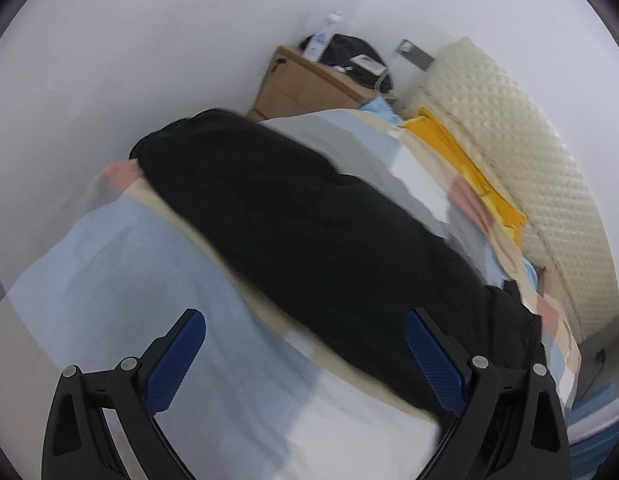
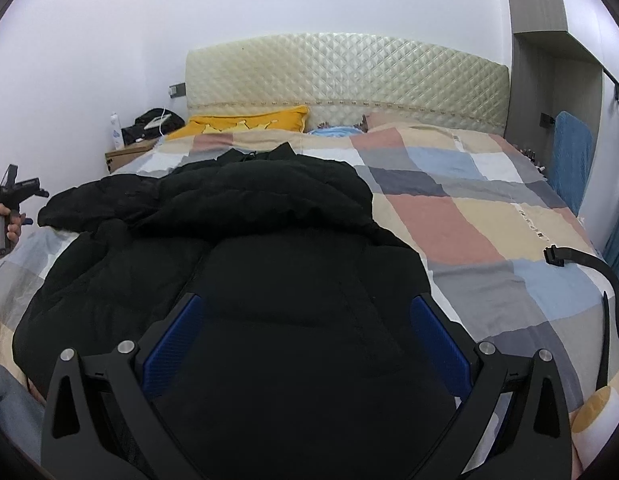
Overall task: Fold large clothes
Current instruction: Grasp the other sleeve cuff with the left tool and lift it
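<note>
While black jacket (image 2: 245,240) sprawls rumpled across frame centre on checked bedspread (image 2: 489,216), folding looks barely begun. My right gripper (image 2: 307,340) gapes wide over hem; left gripper (image 1: 305,360) wide, empty, beside jacket edge.

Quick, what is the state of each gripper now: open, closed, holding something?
Left gripper: open, holding nothing, over the checked quilt.
Right gripper: open, holding nothing, above the black jacket.

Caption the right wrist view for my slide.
Open right tongs above a black coat spread on a checked quilt.
</note>
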Demonstrator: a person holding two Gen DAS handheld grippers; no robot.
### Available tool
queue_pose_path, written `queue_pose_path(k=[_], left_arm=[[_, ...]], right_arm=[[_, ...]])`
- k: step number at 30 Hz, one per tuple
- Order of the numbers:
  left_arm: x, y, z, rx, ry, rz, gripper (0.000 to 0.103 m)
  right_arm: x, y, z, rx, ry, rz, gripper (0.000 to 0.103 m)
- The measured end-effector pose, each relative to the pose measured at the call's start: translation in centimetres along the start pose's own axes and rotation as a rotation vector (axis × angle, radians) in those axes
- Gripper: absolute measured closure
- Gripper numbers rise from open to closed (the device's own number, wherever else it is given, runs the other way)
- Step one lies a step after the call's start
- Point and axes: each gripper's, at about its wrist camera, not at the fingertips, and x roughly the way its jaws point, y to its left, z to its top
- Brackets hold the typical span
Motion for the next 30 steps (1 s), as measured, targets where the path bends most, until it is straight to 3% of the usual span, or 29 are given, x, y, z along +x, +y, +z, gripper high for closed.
queue_pose_path(k=[11, 19, 22, 24, 30], left_arm=[[7.6, 6.7, 3.6, -0.13, -0.031, -0.046, 0.004], [10.2, 5.9, 5.2, -0.085, -0.107, -0.015, 0.005], [10.6, 5.5, 6.0, -0.088, -0.118, 0.002, 0.02], [10.6, 5.1, 6.5, -0.08, -0.122, 0.003, 0.042], [8.8, 4.1, 7.5, -0.033, -0.133, 0.051, 0.084]], right_arm=[[3.4, 3.4, 0.3, -0.045, 0.067, -0.025, 0.001], [4.7, 4.2, 0.5, -0.073, 0.075, -0.086, 0.001], [5.1, 3.9, 0.5, -0.056, 0.08, -0.099, 0.001], [5.4, 3.5, 0.5, -0.032, 0.095, -0.105, 0.001], [4.7, 2.8, 0.7, 0.022, 0.089, -0.098, 0.001]])
